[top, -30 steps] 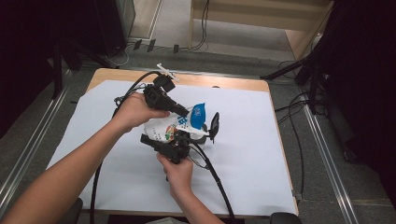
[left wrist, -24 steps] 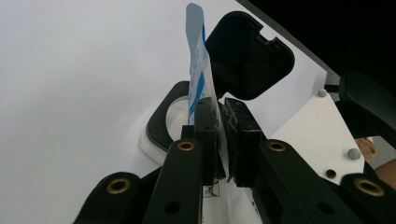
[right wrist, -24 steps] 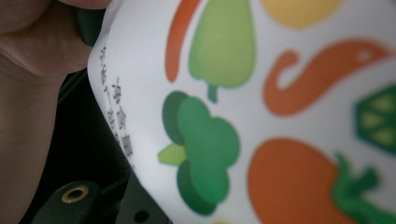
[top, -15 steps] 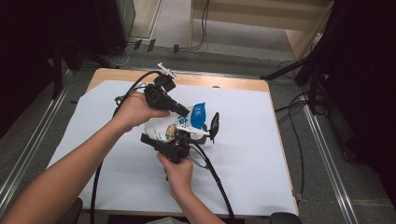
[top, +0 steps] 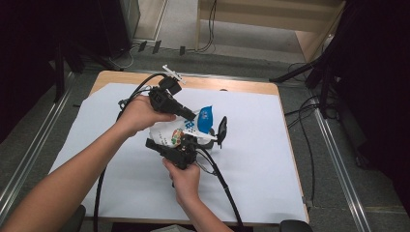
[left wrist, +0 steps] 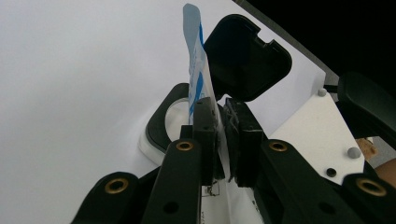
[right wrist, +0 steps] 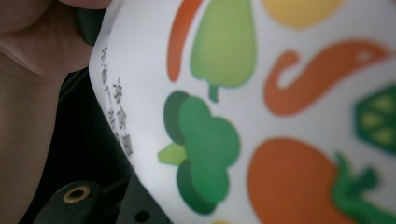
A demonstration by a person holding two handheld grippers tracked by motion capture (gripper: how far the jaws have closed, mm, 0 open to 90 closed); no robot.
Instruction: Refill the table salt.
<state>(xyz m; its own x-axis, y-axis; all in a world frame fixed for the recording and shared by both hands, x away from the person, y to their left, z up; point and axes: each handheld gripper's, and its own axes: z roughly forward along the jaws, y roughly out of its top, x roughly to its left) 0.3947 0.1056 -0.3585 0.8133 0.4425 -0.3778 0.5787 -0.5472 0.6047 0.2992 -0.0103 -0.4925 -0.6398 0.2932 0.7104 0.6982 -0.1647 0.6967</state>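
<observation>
High view: two hands meet above middle of white-covered table (top: 96, 159). Left gripper (top: 189, 116) and right gripper (top: 186, 145) both at white plastic pouch with blue top and printed vegetables (top: 167, 133), held just above table. Small black container with open hinged lid (top: 220, 133) sits just beside pouch.

Left gripper view: fingers (left wrist: 205, 126) pressed together, pinching pouch's thin upper edge (left wrist: 195, 56); container (left wrist: 166, 119) behind.

Right gripper view: pouch's vegetable print (right wrist: 280, 116) very close; finger state cannot tell.
</observation>
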